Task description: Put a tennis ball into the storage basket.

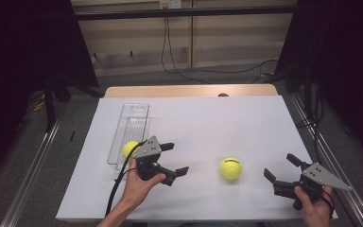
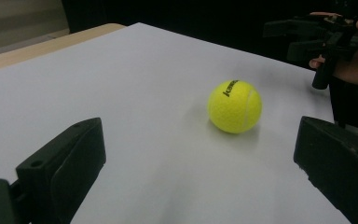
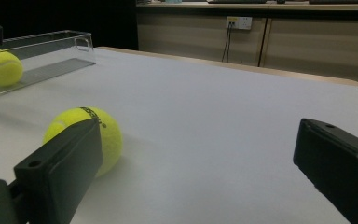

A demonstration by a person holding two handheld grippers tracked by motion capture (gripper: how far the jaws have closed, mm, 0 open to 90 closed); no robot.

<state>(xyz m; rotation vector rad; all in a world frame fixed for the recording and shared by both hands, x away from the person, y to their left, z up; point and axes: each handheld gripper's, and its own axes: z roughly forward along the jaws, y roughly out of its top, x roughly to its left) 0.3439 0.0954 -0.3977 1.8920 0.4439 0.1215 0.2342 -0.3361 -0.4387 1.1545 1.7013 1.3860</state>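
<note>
Tennis ball [image 1: 230, 168] loose on white table [image 1: 208, 123], between wide-jawed left gripper [image 1: 176, 158] and wide-jawed right gripper [image 1: 280, 166]

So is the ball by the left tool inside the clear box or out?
Inside. The ball sits between the clear box's walls, behind the left tool.

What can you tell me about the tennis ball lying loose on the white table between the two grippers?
The tennis ball is bright yellow-green with a fuzzy felt look, a pale curved seam and black printed lettering on its upper side. It looks whole and round. It rests on the white table, between both grippers, with nothing else touching it. The jaws of each gripper stand open, apart from it.
</note>
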